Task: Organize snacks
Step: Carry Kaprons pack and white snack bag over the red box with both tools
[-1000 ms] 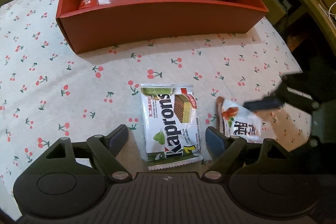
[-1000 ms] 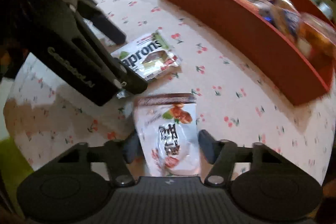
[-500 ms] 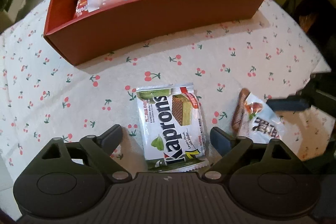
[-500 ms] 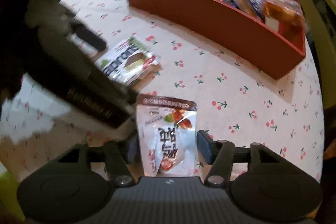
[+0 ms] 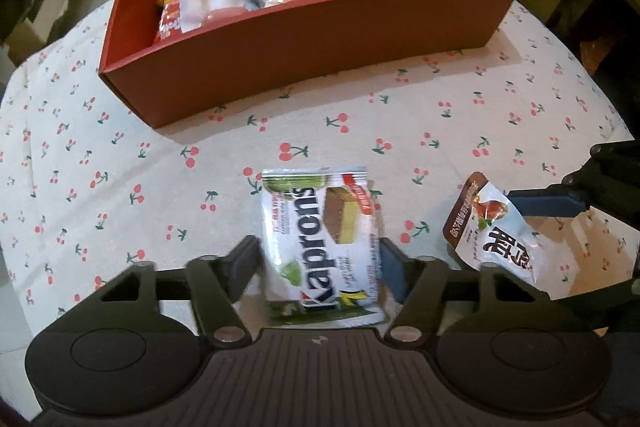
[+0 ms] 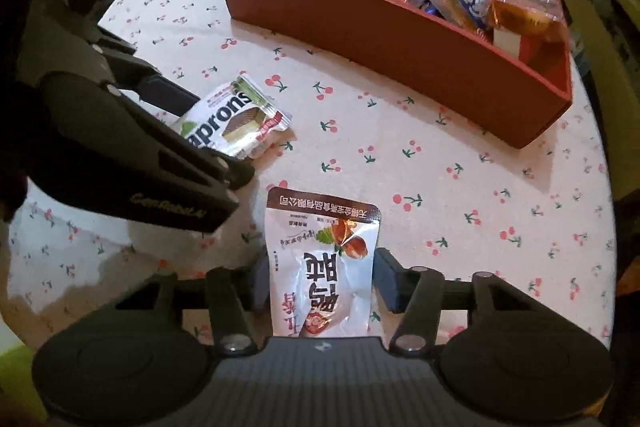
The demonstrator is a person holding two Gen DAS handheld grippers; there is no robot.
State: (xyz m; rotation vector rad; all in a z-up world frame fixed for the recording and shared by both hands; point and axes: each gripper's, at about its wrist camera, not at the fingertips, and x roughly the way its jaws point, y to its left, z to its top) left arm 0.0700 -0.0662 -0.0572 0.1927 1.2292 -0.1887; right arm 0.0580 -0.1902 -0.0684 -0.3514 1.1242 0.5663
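Kaprons packet's [image 6: 234, 121] first letters behind left gripper [image 6: 188, 131], perhaps lower edge too

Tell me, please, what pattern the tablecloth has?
The tablecloth is white with small red cherries on green stems, clearest in the left wrist view.

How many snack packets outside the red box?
2. Kaprons wafer packet between the left tongs; brown-topped pouch between the right tongs. Both in front of the red box.
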